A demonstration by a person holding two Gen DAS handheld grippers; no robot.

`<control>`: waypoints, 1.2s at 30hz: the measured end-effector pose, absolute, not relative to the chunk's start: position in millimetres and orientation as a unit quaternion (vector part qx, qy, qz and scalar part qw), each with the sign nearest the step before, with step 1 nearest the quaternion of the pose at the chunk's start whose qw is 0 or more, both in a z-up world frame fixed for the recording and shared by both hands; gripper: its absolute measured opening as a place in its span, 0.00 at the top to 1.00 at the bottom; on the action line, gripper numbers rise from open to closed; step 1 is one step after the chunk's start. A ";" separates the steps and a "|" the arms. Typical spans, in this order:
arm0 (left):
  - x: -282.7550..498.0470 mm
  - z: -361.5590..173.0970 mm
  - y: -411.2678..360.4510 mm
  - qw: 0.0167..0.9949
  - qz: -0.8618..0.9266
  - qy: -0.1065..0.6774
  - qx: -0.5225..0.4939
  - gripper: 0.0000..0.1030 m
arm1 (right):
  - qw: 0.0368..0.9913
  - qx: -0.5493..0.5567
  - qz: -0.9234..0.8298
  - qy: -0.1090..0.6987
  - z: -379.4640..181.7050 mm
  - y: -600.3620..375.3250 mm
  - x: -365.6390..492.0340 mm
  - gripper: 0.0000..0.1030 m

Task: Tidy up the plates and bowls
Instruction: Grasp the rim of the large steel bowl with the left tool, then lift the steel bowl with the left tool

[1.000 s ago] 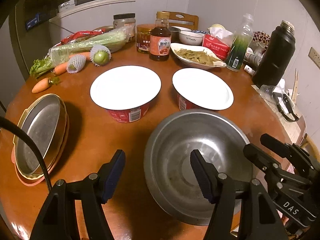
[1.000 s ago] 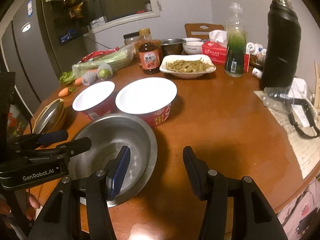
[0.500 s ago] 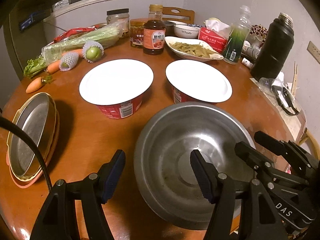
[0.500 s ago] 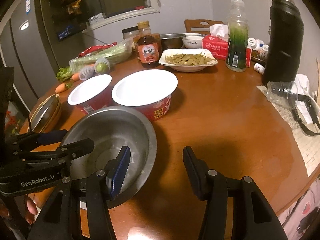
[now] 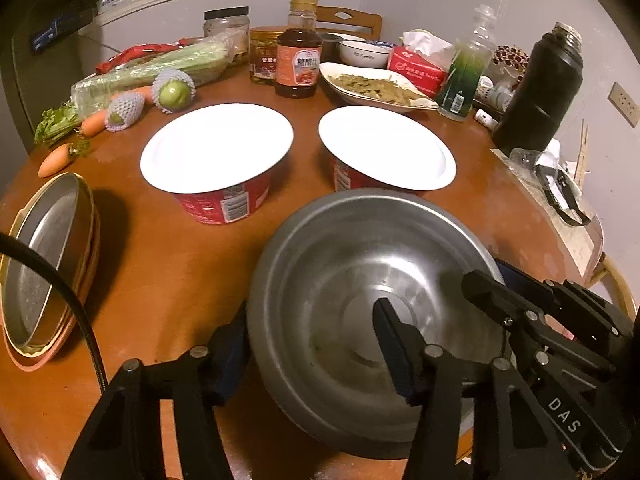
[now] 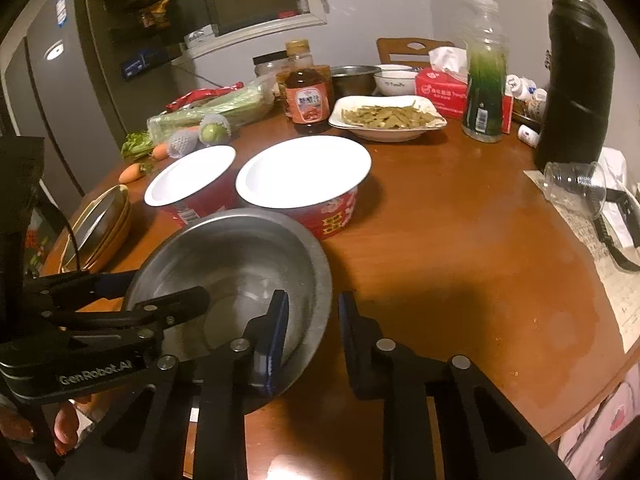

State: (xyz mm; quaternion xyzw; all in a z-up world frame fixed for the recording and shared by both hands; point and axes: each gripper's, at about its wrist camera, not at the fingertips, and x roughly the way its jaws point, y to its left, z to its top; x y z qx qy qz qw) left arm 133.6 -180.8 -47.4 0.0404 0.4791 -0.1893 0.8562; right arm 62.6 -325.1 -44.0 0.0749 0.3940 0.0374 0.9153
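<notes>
A steel bowl [image 5: 340, 260] [image 6: 240, 248] stands at the near edge of the round wooden table [image 5: 160, 260]. My left gripper [image 5: 310, 316] [image 6: 162, 286] straddles its left wall, one finger outside against the rim, the other over the bottom; its jaws are closing and do not clamp. My right gripper [image 6: 314, 300] [image 5: 486, 274] is closing on the right rim, with its pads on both sides of the wall. Behind the steel bowl stand two red paper bowls [image 5: 216, 148] [image 5: 384, 144] with white insides. A stack of oval metal dishes [image 5: 44, 264] lies at the left edge.
At the back stand a sauce bottle [image 5: 298, 64], a white dish of greens [image 5: 376, 88], a green bottle [image 5: 464, 72], a black flask [image 5: 536, 88] and a tissue box [image 5: 416, 66]. Celery, carrots and netted fruit [image 5: 174, 92] lie back left. A glass [image 6: 576, 184] lies on its side at the right.
Both grippers' jaws have narrowed around the steel bowl's walls, the right one much more. The bowl has shifted slightly to the left in the left wrist view.
</notes>
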 end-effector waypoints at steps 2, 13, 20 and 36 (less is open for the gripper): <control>132.3 -47.4 -180.9 0.858 -0.187 0.477 0.042 0.47 | 0.916 0.072 0.035 0.393 -42.8 -322.7 62.0 0.76; 127.4 -41.5 -163.6 0.860 -0.188 0.475 0.023 0.51 | 0.917 0.068 0.030 0.392 -37.8 -315.2 61.2 0.76; 119.5 -31.3 -144.2 0.867 -0.172 0.467 0.021 0.51 | 0.921 0.061 0.049 0.381 -26.6 -297.6 58.1 0.76; 105.8 -29.0 -108.7 0.872 -0.147 0.467 0.013 0.51 | 0.922 0.039 0.080 0.376 -18.3 -259.3 49.6 0.76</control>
